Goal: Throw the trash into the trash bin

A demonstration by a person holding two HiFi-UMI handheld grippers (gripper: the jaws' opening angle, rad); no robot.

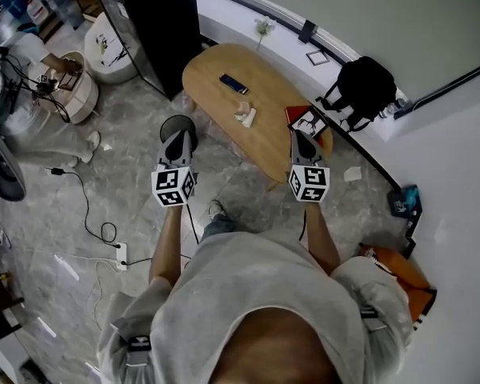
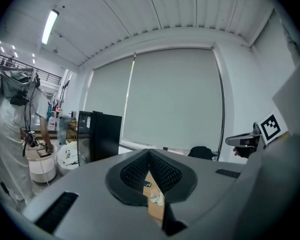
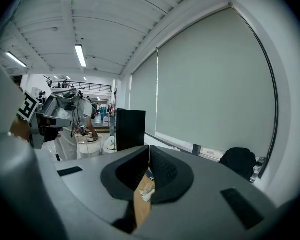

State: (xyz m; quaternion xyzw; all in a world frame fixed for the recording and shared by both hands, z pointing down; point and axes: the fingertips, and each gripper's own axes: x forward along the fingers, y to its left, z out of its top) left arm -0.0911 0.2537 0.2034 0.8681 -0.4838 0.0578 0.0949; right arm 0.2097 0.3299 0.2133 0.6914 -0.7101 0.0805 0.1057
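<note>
A crumpled piece of white paper trash (image 1: 245, 116) lies on the oval wooden table (image 1: 224, 62), between my two grippers and a little beyond them. A round black trash bin (image 1: 178, 123) stands on the floor at the table's near left end, partly hidden by my left gripper (image 1: 178, 140). My right gripper (image 1: 301, 139) hangs over the table's near right edge. Both are shut and hold nothing. In the left gripper view the trash (image 2: 156, 199) shows through the slit below the left gripper (image 2: 149, 154). The right gripper (image 3: 149, 151) frames the trash (image 3: 146, 194) the same way.
A dark phone (image 1: 234, 83) and a red picture book (image 1: 308, 121) also lie on the table. A black backpack (image 1: 364, 86) sits on the ledge behind. A tall black cabinet (image 1: 156, 22), floor cables with a power strip (image 1: 122, 254), an orange bag (image 1: 400, 274) and a person (image 1: 32, 50) surround me.
</note>
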